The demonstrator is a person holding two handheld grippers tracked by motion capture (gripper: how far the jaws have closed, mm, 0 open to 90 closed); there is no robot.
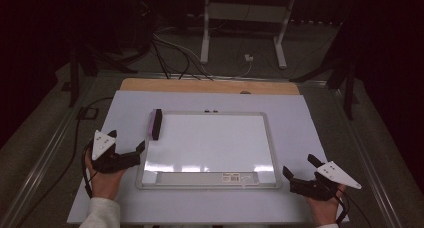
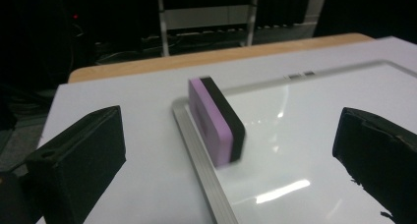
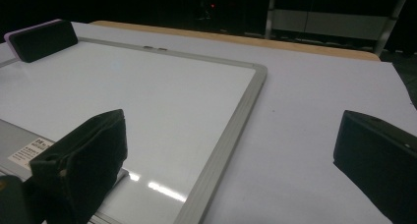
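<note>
The eraser (image 1: 156,124) stands on edge at the upper left corner of the whiteboard (image 1: 210,143), apparently on its frame. Lower left, the left hand-held gripper (image 1: 129,149) gapes empty just short of it; lower right, the right hand-held gripper (image 1: 301,167) rests open on the desk (image 1: 300,113).

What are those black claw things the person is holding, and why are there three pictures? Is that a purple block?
They are hand-held grabbers, each with two black jaws. A person holds the left gripper and the right gripper, and both are open and hold nothing. One picture comes from a camera up high, looking down on the table. The other two come from little cameras riding on each grabber, so you see its own jaws at the bottom. On the table lies a whiteboard. The purple and black block is an eraser, standing on its edge at the board's far left corner.
</note>
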